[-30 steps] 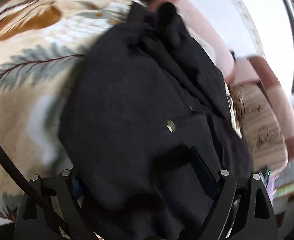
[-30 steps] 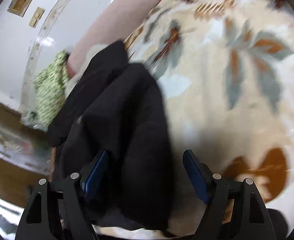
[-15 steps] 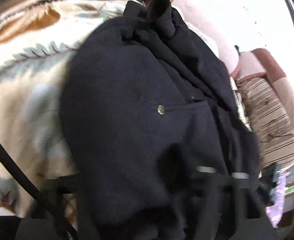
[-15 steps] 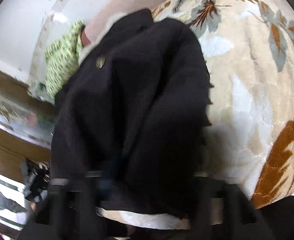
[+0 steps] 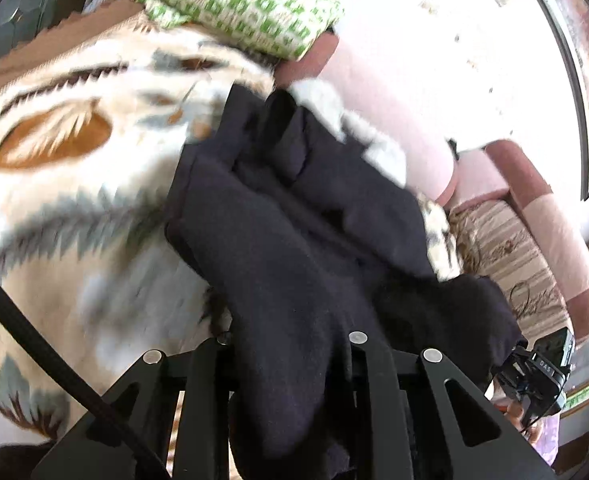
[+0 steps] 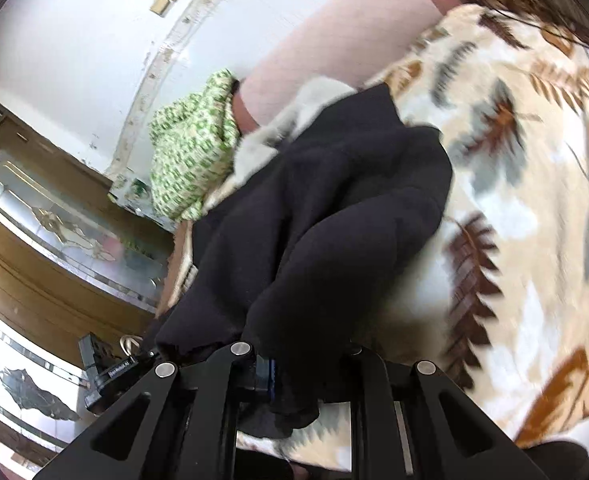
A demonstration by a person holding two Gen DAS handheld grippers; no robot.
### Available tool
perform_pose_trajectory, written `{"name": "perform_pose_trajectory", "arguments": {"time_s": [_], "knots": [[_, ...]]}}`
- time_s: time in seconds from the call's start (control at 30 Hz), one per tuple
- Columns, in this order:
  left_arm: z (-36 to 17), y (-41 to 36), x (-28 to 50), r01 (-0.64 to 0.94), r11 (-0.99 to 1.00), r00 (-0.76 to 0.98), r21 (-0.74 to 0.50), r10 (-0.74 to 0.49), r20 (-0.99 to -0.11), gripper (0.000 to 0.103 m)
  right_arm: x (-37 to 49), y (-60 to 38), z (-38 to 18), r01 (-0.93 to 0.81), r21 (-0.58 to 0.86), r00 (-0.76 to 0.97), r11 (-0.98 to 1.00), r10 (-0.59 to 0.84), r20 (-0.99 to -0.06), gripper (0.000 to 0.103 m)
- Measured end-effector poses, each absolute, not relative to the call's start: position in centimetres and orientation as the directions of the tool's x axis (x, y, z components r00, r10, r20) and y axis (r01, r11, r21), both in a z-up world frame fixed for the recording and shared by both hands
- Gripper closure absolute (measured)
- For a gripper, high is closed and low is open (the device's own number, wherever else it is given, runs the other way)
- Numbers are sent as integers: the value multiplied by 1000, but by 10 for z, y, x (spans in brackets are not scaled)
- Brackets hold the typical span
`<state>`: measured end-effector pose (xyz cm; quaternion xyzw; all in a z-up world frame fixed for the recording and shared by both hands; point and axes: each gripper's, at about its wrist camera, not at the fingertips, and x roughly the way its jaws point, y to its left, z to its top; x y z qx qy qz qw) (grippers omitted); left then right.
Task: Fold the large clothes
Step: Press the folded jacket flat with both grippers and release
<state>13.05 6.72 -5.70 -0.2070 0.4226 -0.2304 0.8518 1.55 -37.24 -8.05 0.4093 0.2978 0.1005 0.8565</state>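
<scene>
A large black garment (image 5: 294, 232) lies bunched on a cream blanket with leaf prints (image 5: 74, 208). My left gripper (image 5: 288, 344) is shut on a fold of the black garment, and the cloth drapes over and hides the fingertips. In the right wrist view the same garment (image 6: 334, 216) hangs from my right gripper (image 6: 298, 354), which is shut on its near edge. The cloth stretches away from both grippers toward the sofa back.
A green-and-white patterned cloth (image 5: 238, 12) lies at the far edge of the blanket, also in the right wrist view (image 6: 190, 160). A pink sofa backrest (image 5: 390, 92) and a striped cushion (image 5: 510, 256) stand behind. The other gripper's body (image 5: 542, 376) shows at the right. A wooden cabinet (image 6: 42, 240) stands left.
Both grippers went from wide open around the garment to shut on it. The garment has been gathered and lifted, so more of the blanket shows.
</scene>
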Motion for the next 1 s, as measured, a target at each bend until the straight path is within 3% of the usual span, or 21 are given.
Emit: {"name": "perform_pose_trajectory", "arguments": {"time_s": [0.27,0.43,0.6,0.67,0.8,0.93,1.0], "knots": [[-4,32,234,152,850,630,-504,-476,-613,84,108,-397,-24,77,739,867,669,322,-382,88],[-4,-1,331,52,904,641,-425,-357,-679,83,189,-425,-18,182,688,868,702,214,-448,88],[-55,-32,416,-40,938,560,-345,-265,-785,79,276,-441,-61,294,616,803,731,161,-574,88],[-74,-37,436,-61,934,558,-353,-261,-788,77,297,-439,-83,314,574,779,756,140,-611,87],[-91,-37,454,-110,918,561,-382,-260,-786,73,327,-430,-114,281,494,776,823,108,-621,87],[-94,-41,457,-119,919,562,-375,-249,-789,70,336,-434,-130,295,512,792,807,94,-604,87],[-87,-40,454,-95,916,551,-389,-277,-787,59,334,-434,-131,293,517,795,805,95,-599,87]]}}
